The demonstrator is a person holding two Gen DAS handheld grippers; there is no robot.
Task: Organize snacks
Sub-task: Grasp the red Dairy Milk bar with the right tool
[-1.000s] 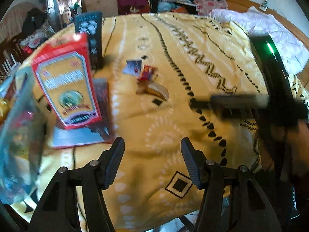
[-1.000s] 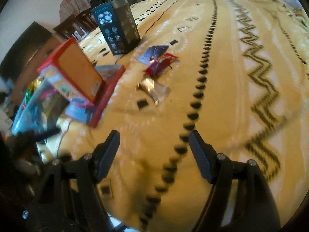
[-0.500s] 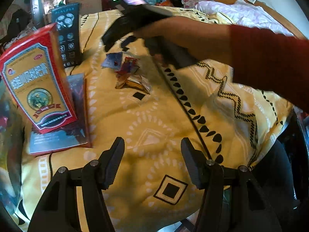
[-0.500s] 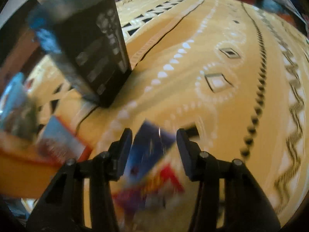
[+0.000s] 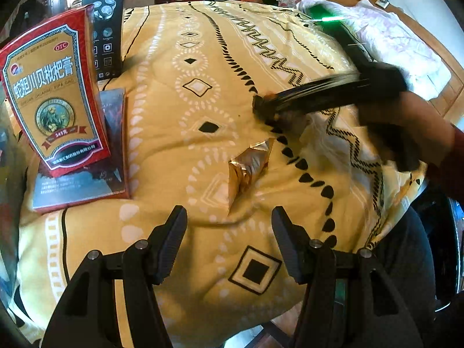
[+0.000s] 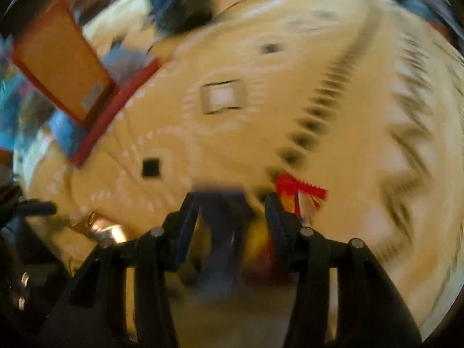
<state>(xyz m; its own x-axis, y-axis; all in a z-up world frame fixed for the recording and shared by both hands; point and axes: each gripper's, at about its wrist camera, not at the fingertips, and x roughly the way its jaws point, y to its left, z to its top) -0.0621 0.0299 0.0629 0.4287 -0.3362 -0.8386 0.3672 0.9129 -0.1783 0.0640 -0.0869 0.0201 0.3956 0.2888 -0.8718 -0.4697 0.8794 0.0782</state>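
While your left gripper (image 5: 229, 226) hangs with jaws wide and empty just short of the gold snack packet (image 5: 249, 166) on the yellow quilt (image 5: 203, 43), your right gripper (image 6: 229, 203) holds a dark blue packet (image 6: 220, 200); a red packet (image 6: 300, 191) lies beside its finger.
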